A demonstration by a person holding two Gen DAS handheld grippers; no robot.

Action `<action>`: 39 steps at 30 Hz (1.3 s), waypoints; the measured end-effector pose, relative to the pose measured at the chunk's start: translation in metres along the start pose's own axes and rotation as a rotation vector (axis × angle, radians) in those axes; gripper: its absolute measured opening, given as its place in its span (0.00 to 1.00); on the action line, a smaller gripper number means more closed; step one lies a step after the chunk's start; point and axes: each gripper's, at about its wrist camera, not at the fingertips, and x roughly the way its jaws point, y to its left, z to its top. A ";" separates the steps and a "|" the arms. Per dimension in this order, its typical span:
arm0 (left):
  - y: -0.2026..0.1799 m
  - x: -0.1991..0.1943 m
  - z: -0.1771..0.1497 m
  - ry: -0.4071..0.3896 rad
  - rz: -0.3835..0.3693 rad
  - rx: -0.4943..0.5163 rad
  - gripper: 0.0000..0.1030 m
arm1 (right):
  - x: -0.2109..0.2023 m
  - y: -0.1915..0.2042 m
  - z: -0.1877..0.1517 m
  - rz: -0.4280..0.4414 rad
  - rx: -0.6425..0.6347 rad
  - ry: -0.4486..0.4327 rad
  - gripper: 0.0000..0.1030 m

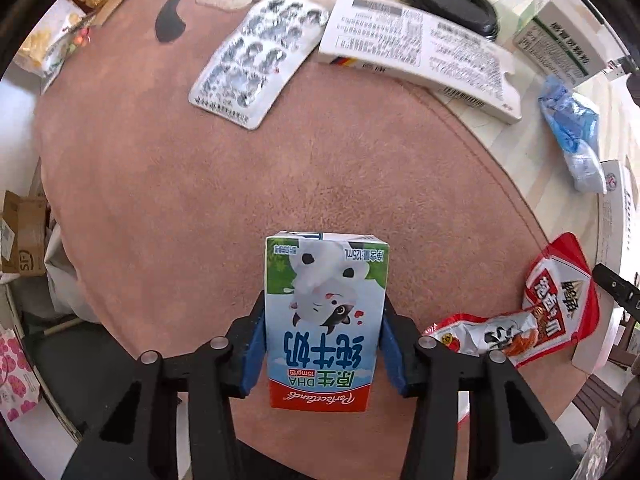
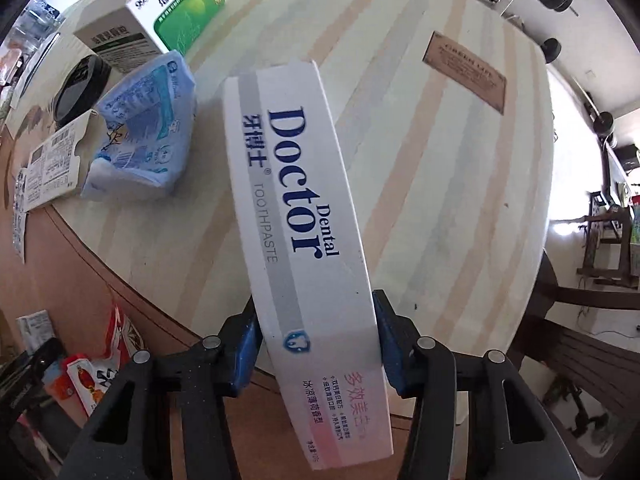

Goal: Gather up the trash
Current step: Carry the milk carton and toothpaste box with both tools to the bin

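A small milk carton (image 1: 326, 280) with a cartoon cow stands upright on the brown felt mat (image 1: 160, 200). My left gripper (image 1: 324, 320) is shut on it, blue pads pressed against both its sides. In the right wrist view a long white "Dental Doctor" toothpaste box (image 2: 292, 184) lies on the striped round table (image 2: 440, 160), its near end over the table's edge. My right gripper (image 2: 316, 320) is shut on that box near its lower end, a blue pad touching each long side.
On the mat's far side lie a silver blister pack (image 1: 260, 56) and a flat white printed box (image 1: 420, 52), with a black lid (image 1: 452, 0) behind. A crumpled blue wrapper (image 2: 140, 132), a green-and-white medicine box (image 2: 160, 12) and red snack packets (image 1: 560, 300) lie nearby.
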 end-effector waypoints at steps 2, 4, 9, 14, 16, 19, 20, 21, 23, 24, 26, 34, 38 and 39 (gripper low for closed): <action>0.004 -0.013 -0.004 -0.026 -0.001 0.009 0.44 | -0.008 -0.002 -0.009 0.017 0.013 -0.012 0.51; 0.005 -0.025 -0.006 -0.050 -0.005 0.011 0.44 | -0.022 0.013 -0.021 0.037 0.022 -0.018 0.50; 0.022 -0.068 -0.017 -0.126 -0.048 0.011 0.44 | -0.069 0.035 -0.045 0.086 0.001 -0.081 0.49; 0.057 -0.103 -0.039 -0.196 -0.100 0.009 0.44 | -0.120 0.070 -0.073 0.153 -0.059 -0.157 0.49; 0.070 -0.113 -0.049 -0.221 -0.113 0.005 0.44 | -0.140 0.089 -0.085 0.176 -0.097 -0.190 0.49; 0.105 -0.131 -0.074 -0.264 -0.137 -0.012 0.44 | -0.170 0.129 -0.113 0.189 -0.155 -0.230 0.49; 0.120 -0.131 -0.079 -0.273 -0.145 -0.021 0.44 | -0.175 0.142 -0.121 0.193 -0.174 -0.238 0.49; 0.130 -0.131 -0.082 -0.280 -0.148 -0.026 0.44 | -0.178 0.155 -0.132 0.195 -0.195 -0.242 0.49; 0.155 -0.133 -0.097 -0.296 -0.150 -0.043 0.44 | -0.179 0.178 -0.150 0.199 -0.222 -0.241 0.49; 0.171 -0.135 -0.108 -0.303 -0.148 -0.054 0.44 | -0.180 0.196 -0.167 0.201 -0.244 -0.237 0.49; 0.204 -0.134 -0.131 -0.311 -0.143 -0.081 0.44 | -0.179 0.222 -0.197 0.206 -0.275 -0.228 0.49; 0.310 -0.075 -0.201 -0.223 -0.117 -0.210 0.44 | -0.121 0.334 -0.316 0.222 -0.426 -0.106 0.49; 0.355 -0.003 -0.226 -0.093 -0.154 -0.318 0.44 | -0.068 0.376 -0.362 0.210 -0.507 -0.008 0.49; 0.364 0.019 -0.230 -0.063 -0.171 -0.341 0.44 | -0.050 0.385 -0.371 0.203 -0.528 0.020 0.49</action>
